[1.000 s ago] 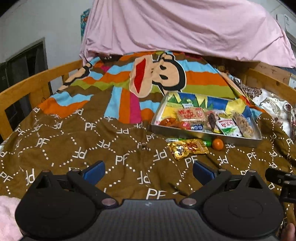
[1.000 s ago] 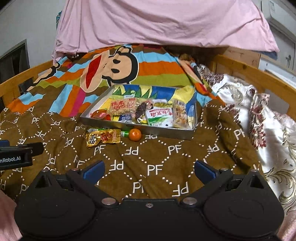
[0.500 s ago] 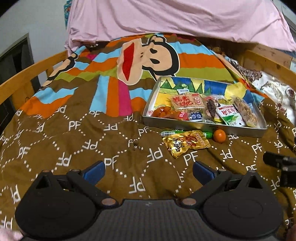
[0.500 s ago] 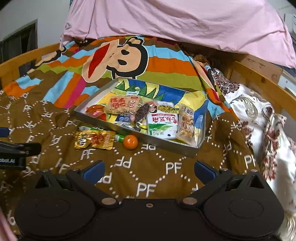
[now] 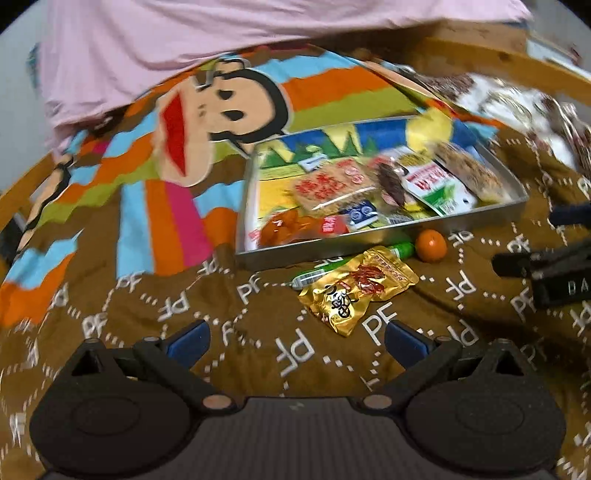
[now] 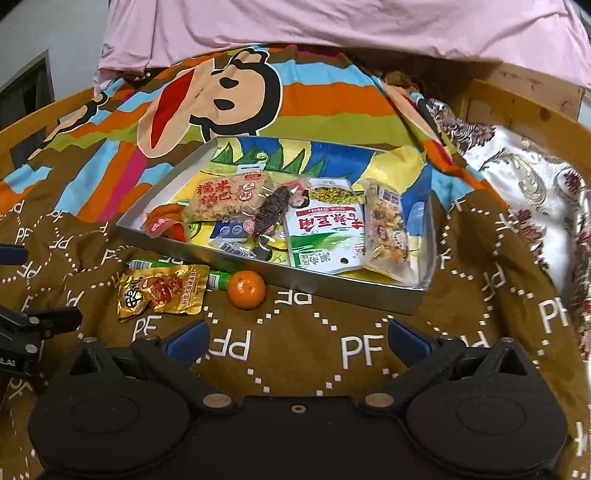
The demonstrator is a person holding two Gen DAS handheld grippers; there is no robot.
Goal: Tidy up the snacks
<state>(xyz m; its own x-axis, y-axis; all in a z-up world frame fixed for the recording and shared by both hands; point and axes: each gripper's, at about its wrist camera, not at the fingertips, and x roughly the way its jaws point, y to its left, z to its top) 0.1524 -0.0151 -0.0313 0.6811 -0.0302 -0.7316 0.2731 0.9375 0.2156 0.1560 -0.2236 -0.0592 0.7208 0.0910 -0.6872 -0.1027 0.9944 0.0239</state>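
A metal tray [image 6: 343,291] [image 5: 317,253] holding several snack packets sits on the brown blanket. In front of it lie a gold snack packet [image 6: 162,291] [image 5: 356,288], a green tube [image 6: 218,278] [image 5: 321,267] partly under the packet, and a small orange [image 6: 246,289] [image 5: 430,245]. My left gripper [image 5: 295,338] is open and empty, just short of the gold packet. My right gripper [image 6: 297,338] is open and empty, a little short of the orange. Each gripper shows at the edge of the other's view.
The blanket [image 6: 303,350] lies rumpled over a bed with wooden rails [image 6: 517,99]. A pink sheet [image 6: 332,26] hangs at the back. A white floral quilt [image 6: 535,184] lies to the right of the tray.
Both grippers have moved forward and down toward the loose snacks in front of the tray. The left view is now tilted and blurred. Both stay open.
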